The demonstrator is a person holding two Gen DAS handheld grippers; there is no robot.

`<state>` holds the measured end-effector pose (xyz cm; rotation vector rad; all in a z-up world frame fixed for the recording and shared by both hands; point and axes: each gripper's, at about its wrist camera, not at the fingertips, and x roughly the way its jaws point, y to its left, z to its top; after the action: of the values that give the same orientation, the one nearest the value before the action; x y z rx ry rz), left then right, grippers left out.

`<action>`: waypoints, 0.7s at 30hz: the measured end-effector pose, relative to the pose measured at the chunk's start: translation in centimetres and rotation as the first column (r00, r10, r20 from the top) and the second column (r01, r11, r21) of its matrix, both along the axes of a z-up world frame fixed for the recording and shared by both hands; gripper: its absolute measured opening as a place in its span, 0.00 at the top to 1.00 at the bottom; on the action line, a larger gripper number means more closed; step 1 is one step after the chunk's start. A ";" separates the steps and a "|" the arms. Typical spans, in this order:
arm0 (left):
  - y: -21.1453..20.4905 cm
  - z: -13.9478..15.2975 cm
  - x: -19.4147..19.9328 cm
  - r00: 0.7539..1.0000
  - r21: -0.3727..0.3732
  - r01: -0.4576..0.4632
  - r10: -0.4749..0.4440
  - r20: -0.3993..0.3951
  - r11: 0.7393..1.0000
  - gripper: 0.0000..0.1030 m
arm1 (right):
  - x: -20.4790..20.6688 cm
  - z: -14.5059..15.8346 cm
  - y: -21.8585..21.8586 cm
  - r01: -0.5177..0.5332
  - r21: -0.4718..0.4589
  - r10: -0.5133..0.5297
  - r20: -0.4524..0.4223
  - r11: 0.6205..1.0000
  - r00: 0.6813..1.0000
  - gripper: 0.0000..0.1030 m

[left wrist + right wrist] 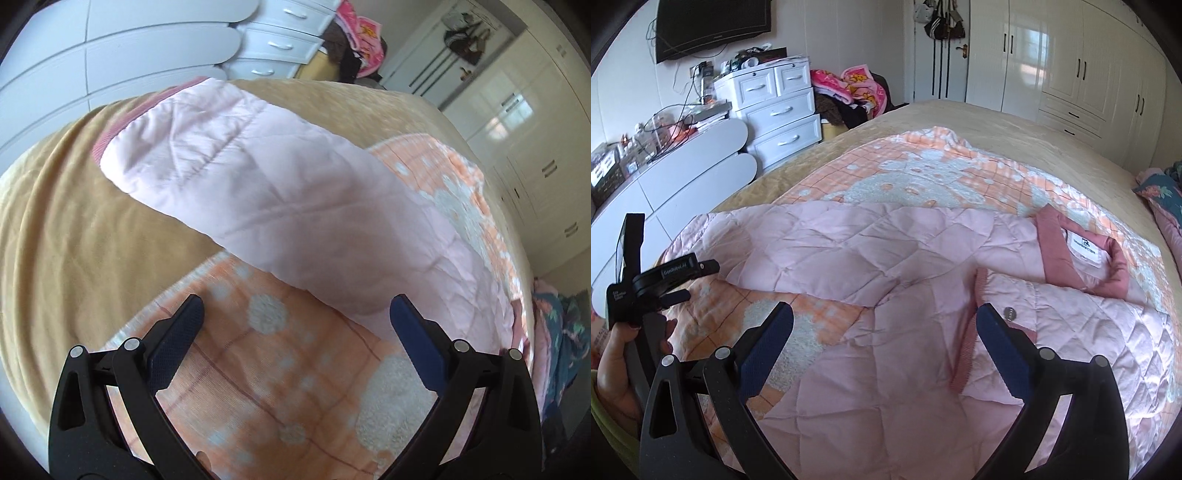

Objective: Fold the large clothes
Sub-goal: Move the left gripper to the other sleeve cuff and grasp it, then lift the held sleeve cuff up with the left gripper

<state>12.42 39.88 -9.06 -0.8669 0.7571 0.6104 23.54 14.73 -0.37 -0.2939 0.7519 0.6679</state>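
Garment: pale pink quilted jacket (871,258) lay spread across the frame's centre on the orange flowered blanket (923,173).
Left tongs (295,314): apart, holding nothing.
Right tongs (884,321): apart, above jacket.

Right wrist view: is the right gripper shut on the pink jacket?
No. The right gripper has its jaws wide apart above the pink jacket, with open fabric showing between the fingertips and nothing pinched.

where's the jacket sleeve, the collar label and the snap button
jacket sleeve (258,192), left wrist view, mid sleeve
collar label (1087,248), right wrist view, centre of white tag
snap button (1009,314), right wrist view, metal face
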 end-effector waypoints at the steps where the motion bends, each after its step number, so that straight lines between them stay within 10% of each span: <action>1: 0.6 -0.3 -0.2 1.000 -0.019 -0.013 0.014 0.012 1.000 0.08 | 0.0 -0.2 0.2 -0.005 -0.001 0.005 -0.002 1.000 1.000 0.04; 13: 6.8 -1.7 -0.6 0.983 -0.091 -0.159 0.167 0.078 0.983 0.12 | -0.1 -1.2 -0.5 0.012 0.002 -0.012 -0.034 1.000 0.999 0.04; 19: 8.2 0.3 -1.1 0.982 -0.039 -0.149 0.152 0.110 0.988 0.80 | 0.0 -1.1 -3.0 0.052 0.013 -0.052 -0.054 0.999 0.997 0.04; 21: 8.1 1.7 -1.8 0.977 -0.015 -0.145 0.146 0.153 0.989 0.82 | -0.1 -0.8 -3.7 0.062 0.017 -0.061 -0.055 0.998 0.997 0.04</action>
<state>10.66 48.00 -7.35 -0.9670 0.5589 0.6633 23.46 11.00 -1.12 -0.2354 0.8031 0.6268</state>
